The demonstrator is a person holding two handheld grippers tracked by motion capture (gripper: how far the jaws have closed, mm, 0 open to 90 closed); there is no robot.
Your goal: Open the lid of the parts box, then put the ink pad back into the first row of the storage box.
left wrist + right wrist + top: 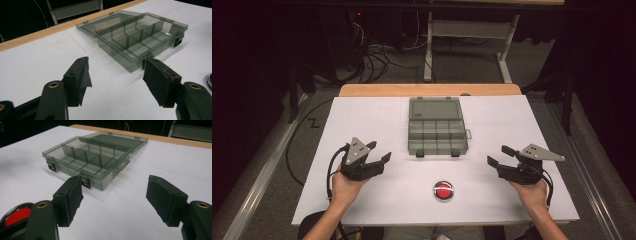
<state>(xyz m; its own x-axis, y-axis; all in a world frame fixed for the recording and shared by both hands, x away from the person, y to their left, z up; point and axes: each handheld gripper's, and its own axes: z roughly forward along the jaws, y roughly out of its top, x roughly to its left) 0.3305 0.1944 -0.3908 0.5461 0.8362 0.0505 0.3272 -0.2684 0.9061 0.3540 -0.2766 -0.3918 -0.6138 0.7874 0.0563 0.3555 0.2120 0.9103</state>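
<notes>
A smoky see-through compartment box lies open in the middle of the white table, its lid folded flat behind it and its compartments bare. My left gripper rests low at the left of the box, jaws apart with nothing between them. At the right, my right gripper is also open and holds nothing. In the left gripper view the box stands ahead and to the right of the left gripper. In the right gripper view the box sits ahead and to the left of the right gripper.
A red round button in a metal ring sits near the table's front edge between my hands, and shows at the lower left of the right gripper view as a red button. A wooden strip edges the far side. Cables and a metal frame lie on the floor beyond.
</notes>
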